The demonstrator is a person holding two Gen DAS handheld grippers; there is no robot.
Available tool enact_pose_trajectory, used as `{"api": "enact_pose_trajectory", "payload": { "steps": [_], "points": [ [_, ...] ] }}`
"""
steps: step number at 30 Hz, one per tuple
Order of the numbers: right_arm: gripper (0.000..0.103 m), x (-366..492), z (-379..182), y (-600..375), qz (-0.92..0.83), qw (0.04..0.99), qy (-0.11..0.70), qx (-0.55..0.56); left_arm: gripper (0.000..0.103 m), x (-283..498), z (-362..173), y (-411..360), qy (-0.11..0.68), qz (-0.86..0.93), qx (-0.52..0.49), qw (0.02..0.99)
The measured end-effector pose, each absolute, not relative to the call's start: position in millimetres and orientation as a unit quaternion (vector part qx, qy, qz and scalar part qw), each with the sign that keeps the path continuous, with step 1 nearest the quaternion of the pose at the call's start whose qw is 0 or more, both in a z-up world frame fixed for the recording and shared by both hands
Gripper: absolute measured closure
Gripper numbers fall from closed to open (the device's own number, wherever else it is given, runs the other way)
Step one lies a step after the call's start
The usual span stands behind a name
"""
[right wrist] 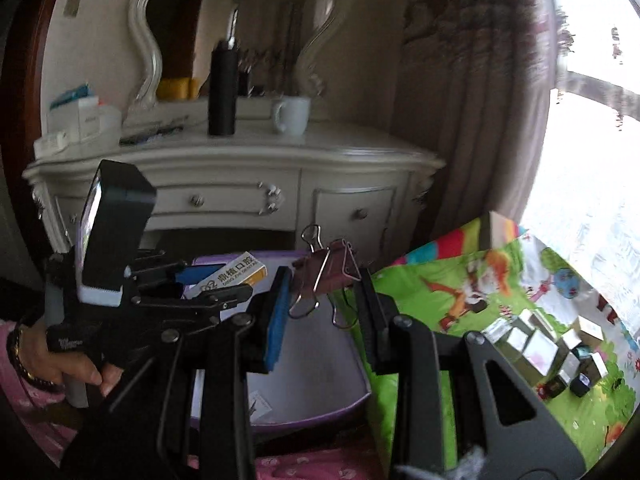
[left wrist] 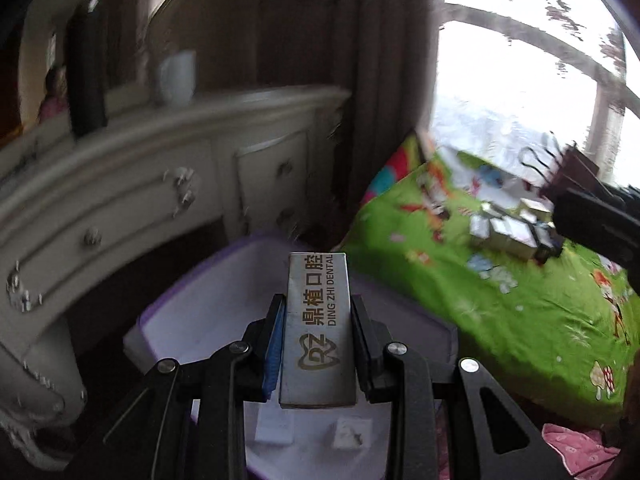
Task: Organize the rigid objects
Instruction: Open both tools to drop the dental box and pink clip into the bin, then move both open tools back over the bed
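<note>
Silver dental box and brown binder clip, each held in a claw above the purple bin.

Left claw (left wrist: 318, 344) grips the long silver box (left wrist: 318, 320) printed "DING ZHI DENTAL" by its two long sides, over the white inside of the purple-rimmed bin (left wrist: 224, 280). Right claw (right wrist: 324, 304) pinches a brown binder clip (right wrist: 326, 274) with wire handles, held above the same bin's far edge. More small boxes (right wrist: 536, 344) lie in a cluster on the green cartoon bedspread (right wrist: 460, 280), beside the bin. Behind stands a cream dressing desk (right wrist: 240, 160) with a black bottle (right wrist: 223, 88) and white mug (right wrist: 292, 114).
</note>
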State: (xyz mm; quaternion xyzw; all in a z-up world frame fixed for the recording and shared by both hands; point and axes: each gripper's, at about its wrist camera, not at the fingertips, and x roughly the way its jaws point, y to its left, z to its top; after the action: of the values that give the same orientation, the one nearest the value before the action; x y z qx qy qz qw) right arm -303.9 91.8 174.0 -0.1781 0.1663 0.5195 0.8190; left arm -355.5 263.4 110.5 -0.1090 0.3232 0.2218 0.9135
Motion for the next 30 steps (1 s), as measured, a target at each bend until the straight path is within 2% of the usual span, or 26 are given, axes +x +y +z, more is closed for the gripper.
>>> {"api": "enact_pose_trajectory", "payload": {
  "steps": [5, 12, 24, 25, 26, 27, 28, 29, 30],
  "points": [
    [0.067, -302, 144, 127, 0.535, 0.783, 0.228, -0.22, 0.072, -362, 81, 293, 0.362, 0.232, -0.171, 0.886],
    [0.067, -300, 94, 158, 0.557, 0.732, 0.311, -0.239, 0.071, -362, 55, 314, 0.393, 0.253, -0.189, 0.864],
    [0.066, -302, 71, 168, 0.572, 0.714, 0.329, -0.232, 0.071, -353, 44, 321, 0.409, 0.276, -0.188, 0.849],
    [0.066, -301, 70, 168, 0.572, 0.715, 0.33, -0.23, 0.066, -352, 42, 322, 0.415, 0.282, -0.186, 0.845],
    [0.059, -300, 69, 168, 0.573, 0.714, 0.333, -0.227, 0.057, -349, 39, 322, 0.426, 0.29, -0.181, 0.838],
    [0.048, -299, 69, 165, 0.577, 0.711, 0.335, -0.22, 0.034, -346, 36, 323, 0.439, 0.303, -0.172, 0.829],
    [0.041, -296, 70, 161, 0.581, 0.712, 0.334, -0.209, 0.019, -344, 34, 323, 0.444, 0.314, -0.165, 0.823],
    [0.031, -293, 71, 156, 0.579, 0.718, 0.333, -0.198, 0.018, -344, 35, 322, 0.442, 0.323, -0.157, 0.822],
    [0.026, -288, 74, 149, 0.573, 0.727, 0.33, -0.187, 0.018, -344, 36, 320, 0.439, 0.326, -0.152, 0.824]
  ]
}}
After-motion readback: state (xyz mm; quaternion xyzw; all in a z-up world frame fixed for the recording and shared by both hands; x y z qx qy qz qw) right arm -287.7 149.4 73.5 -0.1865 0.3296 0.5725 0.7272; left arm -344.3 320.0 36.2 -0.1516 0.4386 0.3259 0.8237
